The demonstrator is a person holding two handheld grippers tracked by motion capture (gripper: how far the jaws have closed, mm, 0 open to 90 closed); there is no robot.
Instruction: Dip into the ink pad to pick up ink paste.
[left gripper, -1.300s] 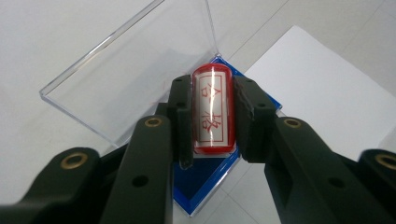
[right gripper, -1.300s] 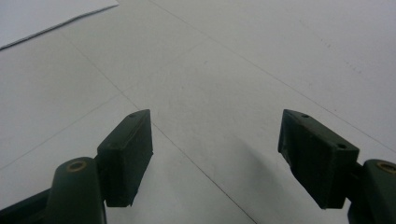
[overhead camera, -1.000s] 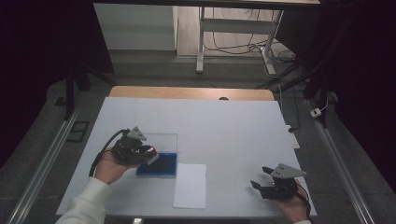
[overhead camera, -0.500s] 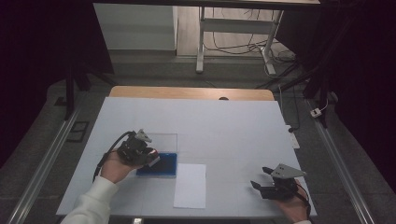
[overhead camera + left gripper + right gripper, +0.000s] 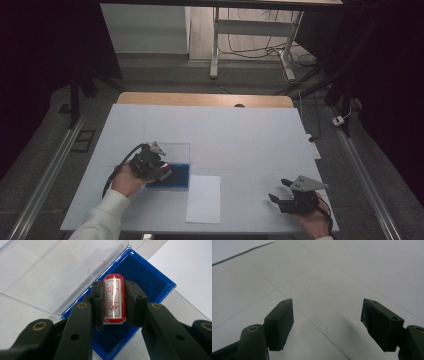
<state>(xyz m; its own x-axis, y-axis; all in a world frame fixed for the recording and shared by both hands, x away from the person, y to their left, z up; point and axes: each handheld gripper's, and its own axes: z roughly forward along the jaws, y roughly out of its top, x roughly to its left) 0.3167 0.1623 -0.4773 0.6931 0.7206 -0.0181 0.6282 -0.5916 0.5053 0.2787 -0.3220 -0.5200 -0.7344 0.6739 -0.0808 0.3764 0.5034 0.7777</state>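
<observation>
So, white surface [image 5: 240,130] under everything, wooden strip along its far edge. Near the front edge, about mid-width, lies a white paper sheet [image 5: 204,198], flat, its long side running front to back. Just left of the sheet sits the blue ink pad case [image 5: 177,176], its clear lid [image 5: 175,150] flipped open toward the far edge and lying flat on the surface. The case nearly meets the sheet's far left corner; can't tell if they touch.

My left claw [image 5: 162,170] is over the left part of the case, toward the front-left area of the surface. In the left gripper view both of its pads are clamped on a red cylindrical stamp [image 5: 114,300], one on each side, the stamp's white label with red characters facing the camera. The stamp hangs right above the dark blue pad [image 5: 140,277] inside the case; whether its bottom end touches the pad I can't tell.

My right claw [image 5: 284,193] is by the front-right corner of the surface, well apart from the sheet and case. In the right gripper view its jaws stand wide apart with bare surface between them, nothing gripped.
</observation>
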